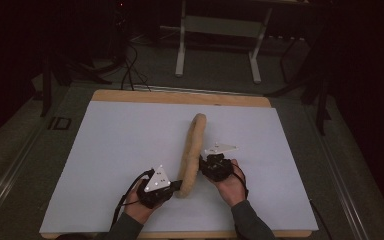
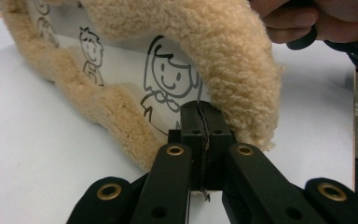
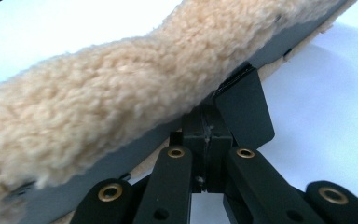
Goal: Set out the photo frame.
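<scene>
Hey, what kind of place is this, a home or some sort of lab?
Most likely a lab or recording workspace, not a home. A plain white board covers the table, loose cables trail over the dark floor, and a metal stand is behind. A person works on a fleecy pouch with the left gripper and right gripper.

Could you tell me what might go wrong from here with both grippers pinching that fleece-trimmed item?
The left gripper is shut on the fleece item's thin printed lining near one end; a small bite like that could slip or strain the lining. The right gripper is shut on its dark edge, so pulling the two apart unevenly might twist the item or drag it across the white table.
</scene>
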{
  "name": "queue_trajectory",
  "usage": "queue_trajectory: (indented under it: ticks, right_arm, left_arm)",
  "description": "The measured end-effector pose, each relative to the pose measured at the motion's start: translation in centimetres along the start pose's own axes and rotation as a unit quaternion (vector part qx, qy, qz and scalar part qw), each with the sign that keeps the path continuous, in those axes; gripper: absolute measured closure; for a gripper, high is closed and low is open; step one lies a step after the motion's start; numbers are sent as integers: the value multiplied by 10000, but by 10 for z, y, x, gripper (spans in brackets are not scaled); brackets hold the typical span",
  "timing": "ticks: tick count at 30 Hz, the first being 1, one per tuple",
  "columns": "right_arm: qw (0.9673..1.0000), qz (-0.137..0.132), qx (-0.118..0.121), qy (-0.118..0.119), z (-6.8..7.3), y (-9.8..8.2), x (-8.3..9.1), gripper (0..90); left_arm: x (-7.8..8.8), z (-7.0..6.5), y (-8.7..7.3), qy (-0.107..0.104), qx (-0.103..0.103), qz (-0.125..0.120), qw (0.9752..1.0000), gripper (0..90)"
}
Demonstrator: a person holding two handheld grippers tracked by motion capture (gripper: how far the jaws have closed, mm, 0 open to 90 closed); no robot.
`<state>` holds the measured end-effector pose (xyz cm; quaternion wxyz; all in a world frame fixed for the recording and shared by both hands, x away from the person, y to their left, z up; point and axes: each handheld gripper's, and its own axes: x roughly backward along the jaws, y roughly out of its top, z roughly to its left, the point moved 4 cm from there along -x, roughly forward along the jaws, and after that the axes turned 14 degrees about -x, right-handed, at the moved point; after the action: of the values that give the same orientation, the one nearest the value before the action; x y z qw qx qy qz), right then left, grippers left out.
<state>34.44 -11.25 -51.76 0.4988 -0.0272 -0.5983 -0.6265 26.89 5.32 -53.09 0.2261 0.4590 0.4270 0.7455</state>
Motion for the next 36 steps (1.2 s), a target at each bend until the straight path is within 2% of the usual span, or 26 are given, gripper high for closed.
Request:
queue_trajectory:
  ticks: [13,22,32,36]
  right_arm:
    - [9998,115,104,111,3,-3,1,900]
    - [9996,178,76,200,3,-3,1,900]
    - [9992,224,66,329,2,-5,2,900]
    - [9994,193,10,291,0,-4,6,832]
  left_arm:
    - [-10,-5,3,-16,-27,-5,10000,900]
    - [-18,-8,4,37,-65,77,9999,900]
    - [-25,-10,7,47,-11,41,10000,900]
    - [-23,-8,6,35,-48,77,10000,899]
